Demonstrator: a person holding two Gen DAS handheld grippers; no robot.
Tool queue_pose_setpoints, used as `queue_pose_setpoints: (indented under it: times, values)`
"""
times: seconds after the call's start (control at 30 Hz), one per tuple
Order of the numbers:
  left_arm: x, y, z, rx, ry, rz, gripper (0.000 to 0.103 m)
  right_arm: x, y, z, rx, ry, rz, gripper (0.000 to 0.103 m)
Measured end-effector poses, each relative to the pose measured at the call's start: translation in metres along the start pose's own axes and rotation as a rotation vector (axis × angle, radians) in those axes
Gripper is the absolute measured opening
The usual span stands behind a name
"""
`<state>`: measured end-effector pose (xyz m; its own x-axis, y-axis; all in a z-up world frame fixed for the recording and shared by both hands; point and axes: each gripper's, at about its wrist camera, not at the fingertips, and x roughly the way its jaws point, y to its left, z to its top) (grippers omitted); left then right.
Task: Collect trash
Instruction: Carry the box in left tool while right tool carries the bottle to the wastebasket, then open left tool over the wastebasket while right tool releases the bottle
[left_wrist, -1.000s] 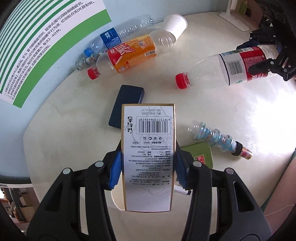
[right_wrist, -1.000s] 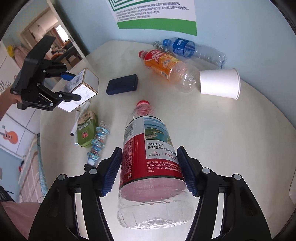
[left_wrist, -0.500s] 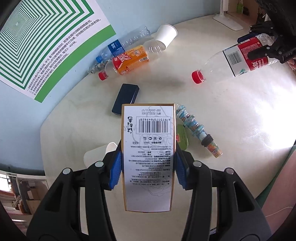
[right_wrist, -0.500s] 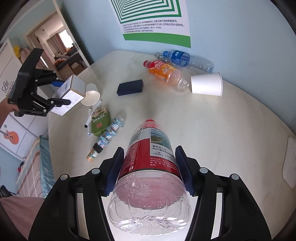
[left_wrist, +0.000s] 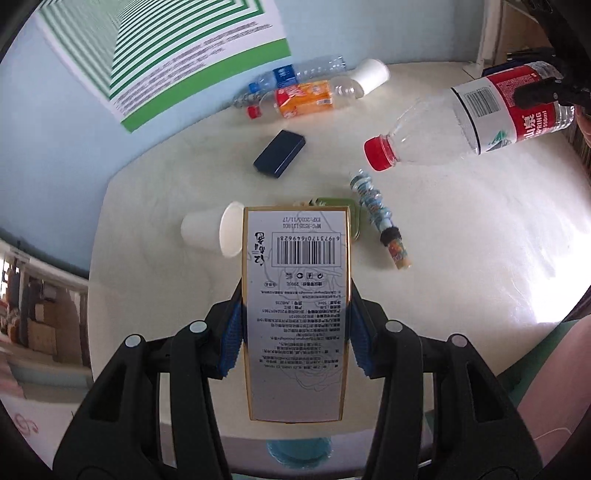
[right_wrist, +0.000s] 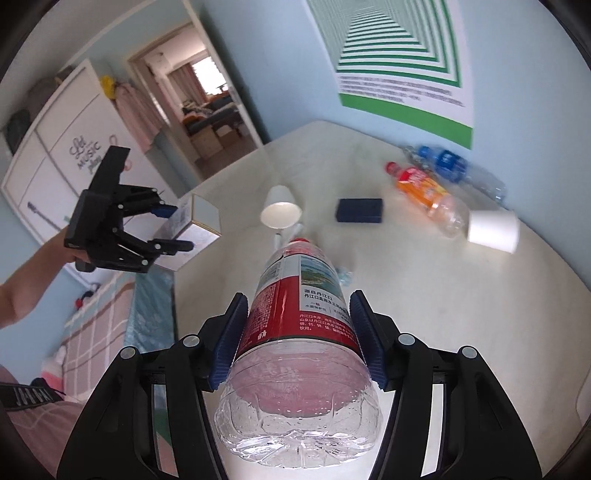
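On table (left_wrist: 461, 258), cups (left_wrist: 207, 232), bottles (left_wrist: 303, 99), case (left_wrist: 279, 153)

Green flat tin (left_wrist: 354, 218) mostly hidden behind white gold-edged carton (left_wrist: 295, 314). Green-striped wall poster (left_wrist: 166, 55) cut off at top edge, print blurred. Clear blue-labelled bottle (right_wrist: 458, 170) smeared, cap end unreadable. Teal round object (left_wrist: 299, 448) under carton, unidentifiable.

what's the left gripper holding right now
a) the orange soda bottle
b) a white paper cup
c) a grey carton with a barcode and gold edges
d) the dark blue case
c: in the left wrist view the blue pads of the left gripper press both sides of the barcode carton, lifted off the table.
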<state>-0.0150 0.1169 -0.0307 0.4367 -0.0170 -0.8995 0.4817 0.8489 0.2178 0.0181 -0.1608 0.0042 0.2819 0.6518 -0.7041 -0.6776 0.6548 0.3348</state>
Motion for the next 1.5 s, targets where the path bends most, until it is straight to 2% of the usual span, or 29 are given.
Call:
queue_pose_setpoints:
  times: [0.2, 0.37, 0.57, 0.67, 0.77, 0.87, 0.97, 1.1, 1.23, 1.4, 1.43, 1.47, 1.5]
  values:
    - [-0.017, 0.039, -0.114, -0.266, 0.044, 0.058, 0.046, 0.07, 0.087, 0.03, -0.152, 0.091, 0.169, 0.058]
    - [-0.029, 0.078, -0.23, -0.515, 0.105, 0.092, 0.046, 0.147, 0.187, 0.044, -0.264, 0.191, 0.315, 0.058]
    - [-0.024, 0.104, -0.364, -0.733, 0.22, 0.111, 0.046, 0.263, 0.319, 0.048, -0.377, 0.347, 0.471, 0.058]
    - [-0.008, 0.116, -0.427, -0.839, 0.273, 0.097, 0.046, 0.326, 0.383, 0.04, -0.45, 0.424, 0.518, 0.058]
    - [0.019, 0.126, -0.478, -0.909, 0.332, 0.075, 0.046, 0.395, 0.434, 0.022, -0.486, 0.511, 0.525, 0.058]
    - [0.058, 0.134, -0.52, -0.967, 0.36, 0.042, 0.046, 0.46, 0.464, -0.003, -0.491, 0.591, 0.499, 0.058]
    - [0.104, 0.136, -0.557, -1.028, 0.379, 0.003, 0.046, 0.533, 0.481, -0.034, -0.476, 0.674, 0.445, 0.058]
    - [0.17, 0.136, -0.605, -1.106, 0.406, -0.071, 0.046, 0.613, 0.48, -0.08, -0.411, 0.787, 0.394, 0.058]
    - [0.234, 0.128, -0.643, -1.211, 0.423, -0.144, 0.047, 0.67, 0.461, -0.133, -0.359, 0.877, 0.336, 0.058]
    - [0.297, 0.108, -0.676, -1.268, 0.477, -0.19, 0.047, 0.736, 0.445, -0.191, -0.272, 0.953, 0.275, 0.059]
    - [0.306, 0.105, -0.681, -1.266, 0.492, -0.197, 0.05, 0.743, 0.44, -0.199, -0.262, 0.97, 0.258, 0.06]
    - [0.316, 0.102, -0.684, -1.264, 0.51, -0.198, 0.061, 0.753, 0.437, -0.209, -0.248, 0.987, 0.237, 0.06]
    - [0.322, 0.1, -0.687, -1.271, 0.521, -0.194, 0.077, 0.761, 0.433, -0.216, -0.218, 1.008, 0.223, 0.064]
